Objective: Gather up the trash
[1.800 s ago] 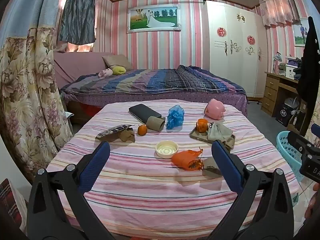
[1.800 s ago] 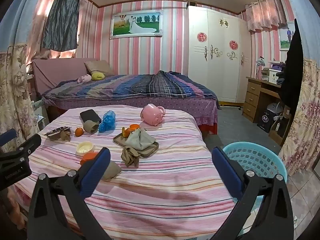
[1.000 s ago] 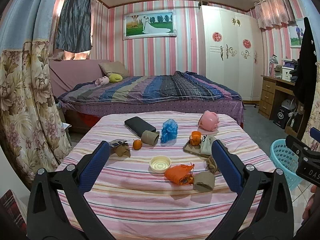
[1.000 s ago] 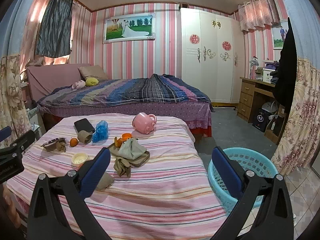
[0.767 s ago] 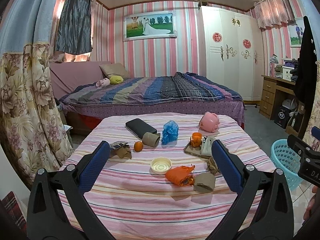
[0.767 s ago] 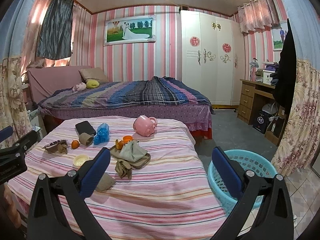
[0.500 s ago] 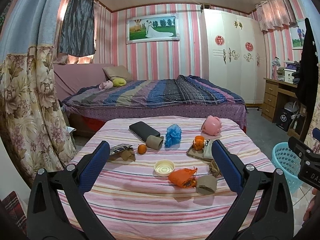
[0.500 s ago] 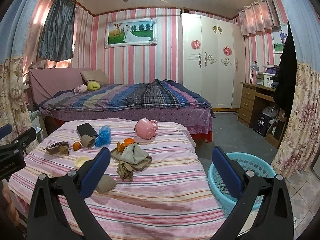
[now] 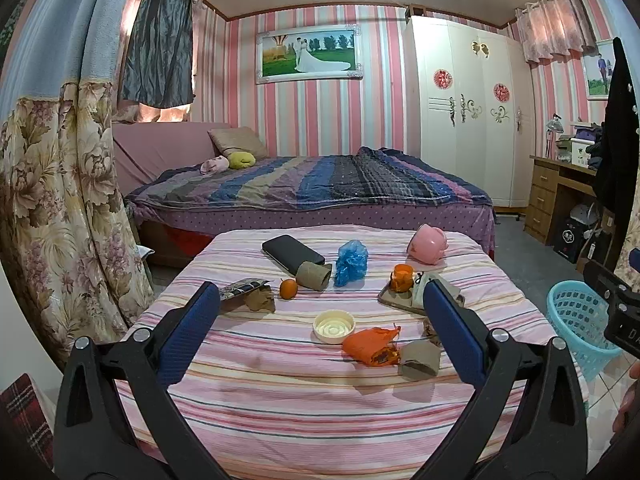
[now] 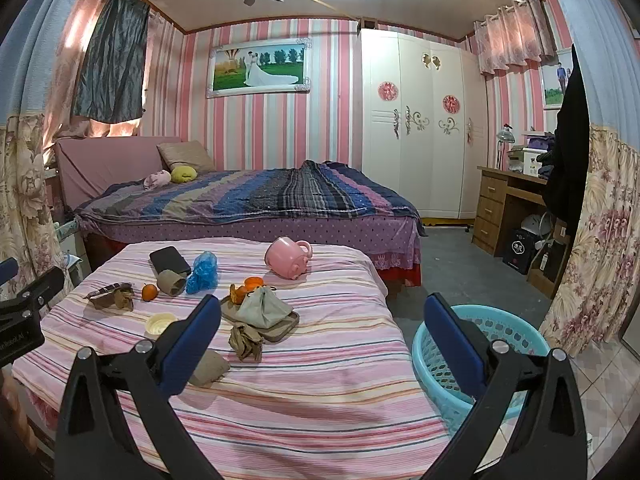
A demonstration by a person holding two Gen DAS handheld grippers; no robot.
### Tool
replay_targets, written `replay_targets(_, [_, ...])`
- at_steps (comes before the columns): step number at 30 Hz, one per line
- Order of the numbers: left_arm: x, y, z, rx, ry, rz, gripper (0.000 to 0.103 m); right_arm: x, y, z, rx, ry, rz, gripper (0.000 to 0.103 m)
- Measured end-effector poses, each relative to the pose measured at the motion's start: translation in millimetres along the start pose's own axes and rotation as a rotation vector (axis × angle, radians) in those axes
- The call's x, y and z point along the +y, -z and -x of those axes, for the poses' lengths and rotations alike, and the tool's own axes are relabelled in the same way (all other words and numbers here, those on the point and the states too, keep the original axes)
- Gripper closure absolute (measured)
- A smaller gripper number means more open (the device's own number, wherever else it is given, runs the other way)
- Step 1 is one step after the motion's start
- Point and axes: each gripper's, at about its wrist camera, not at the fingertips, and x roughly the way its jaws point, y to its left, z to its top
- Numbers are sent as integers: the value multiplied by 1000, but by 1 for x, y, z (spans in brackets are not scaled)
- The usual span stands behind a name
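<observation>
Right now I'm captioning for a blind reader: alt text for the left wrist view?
An open left gripper hangs over a pink striped table strewn with an orange bag, cardboard tubes, a white lid and a blue bag.

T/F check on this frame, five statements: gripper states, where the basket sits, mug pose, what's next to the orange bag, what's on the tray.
1. Both grippers are open and hold nothing. True: left gripper and right gripper have jaws spread wide.
2. The blue basket sits on the striped table. False: it stands on the floor beside the table.
3. The pink mug stands upright. False: it lies tipped on its side.
4. A cardboard tube lies beside the orange bag. True.
5. The tray is bare. False: a grey pouch lies on it.
</observation>
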Motion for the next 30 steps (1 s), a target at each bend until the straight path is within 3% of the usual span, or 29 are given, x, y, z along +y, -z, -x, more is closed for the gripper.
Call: replay_targets(30, [-1, 4, -11, 18, -5, -2, 5, -8, 1, -10, 9, -1, -1, 4])
